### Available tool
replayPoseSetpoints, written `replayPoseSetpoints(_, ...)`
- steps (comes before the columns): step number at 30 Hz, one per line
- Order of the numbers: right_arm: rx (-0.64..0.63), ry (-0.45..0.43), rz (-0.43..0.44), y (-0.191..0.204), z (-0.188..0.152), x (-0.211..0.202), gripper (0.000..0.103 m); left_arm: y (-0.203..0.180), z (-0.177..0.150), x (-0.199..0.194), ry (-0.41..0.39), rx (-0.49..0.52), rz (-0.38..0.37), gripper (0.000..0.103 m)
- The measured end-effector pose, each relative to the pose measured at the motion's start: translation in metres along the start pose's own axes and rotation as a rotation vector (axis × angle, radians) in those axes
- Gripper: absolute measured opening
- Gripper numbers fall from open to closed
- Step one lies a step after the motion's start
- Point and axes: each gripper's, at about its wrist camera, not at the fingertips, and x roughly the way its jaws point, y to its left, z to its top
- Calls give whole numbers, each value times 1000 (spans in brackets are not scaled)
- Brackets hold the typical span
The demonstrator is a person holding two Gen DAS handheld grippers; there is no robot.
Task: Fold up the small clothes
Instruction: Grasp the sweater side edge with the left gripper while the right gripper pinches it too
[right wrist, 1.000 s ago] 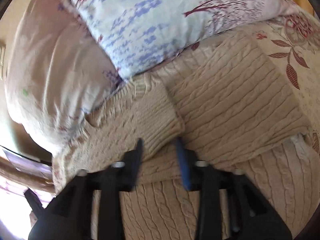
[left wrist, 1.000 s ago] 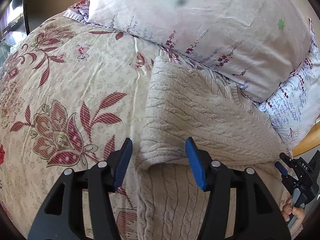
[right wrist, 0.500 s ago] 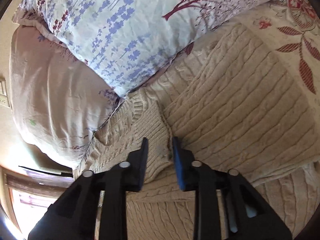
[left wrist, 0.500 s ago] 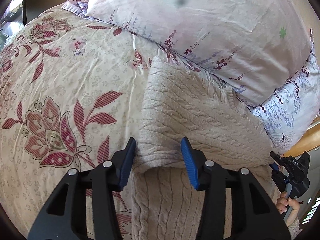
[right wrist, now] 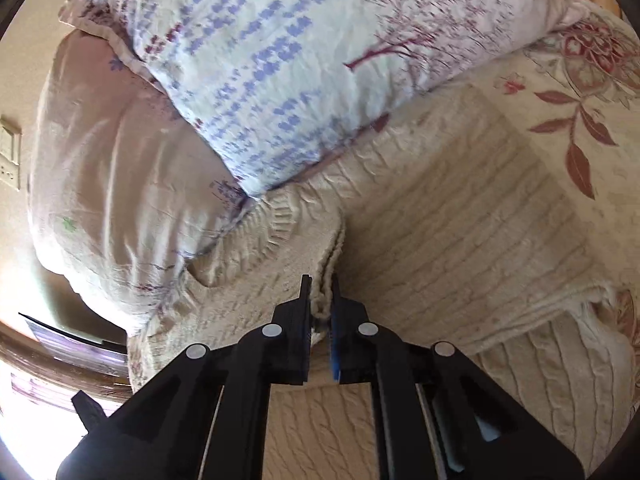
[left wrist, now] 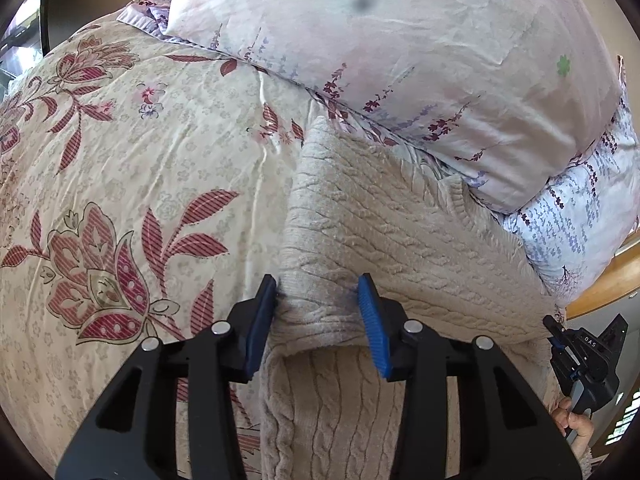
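Observation:
A cream cable-knit sweater (left wrist: 384,236) lies partly folded on the bed, its top against the pillows. My left gripper (left wrist: 318,300) is open, its blue pads either side of the folded sweater edge. My right gripper (right wrist: 320,300) is shut on a pinched ridge of the sweater (right wrist: 460,248) near the ribbed collar (right wrist: 280,220). The right gripper also shows at the far right of the left wrist view (left wrist: 580,352), held by a hand.
A pale floral pillow (left wrist: 400,60) and a blue-print pillow (right wrist: 280,60) lie at the head of the bed. The floral bedspread (left wrist: 120,200) spreads to the left. A wooden bed frame (left wrist: 608,280) shows at right.
My right gripper has closed on the sweater fabric near the collar. My left gripper has narrowed and moved forward around the folded edge.

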Motion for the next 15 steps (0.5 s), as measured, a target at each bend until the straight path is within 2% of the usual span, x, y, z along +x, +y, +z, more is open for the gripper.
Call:
replayPoseSetpoints(2,13,-4,-17,-5,0,0,7,0,0,1,3,2,4,38)
replayPoseSetpoints(7,-21,24,-84,-3,-2,10,7,4,3,6,15,-9,23,22)
replayPoseSetpoints(11,-88,52,-114,5,-2,10,10,3,4,5,14,5,28,19)
replayPoseSetpoints(12,-94,64,-104,4,-2,7,15,3,4,2,12,7,19,19)
replayPoseSetpoints(14,-100,63,-77,0,-2,-5,34,3,2,-9,0,4,-22,19)
replayPoseSetpoints(15,-105,53,-48,-4,-2,-16,52,6,0,-16,-6,1,-53,23)
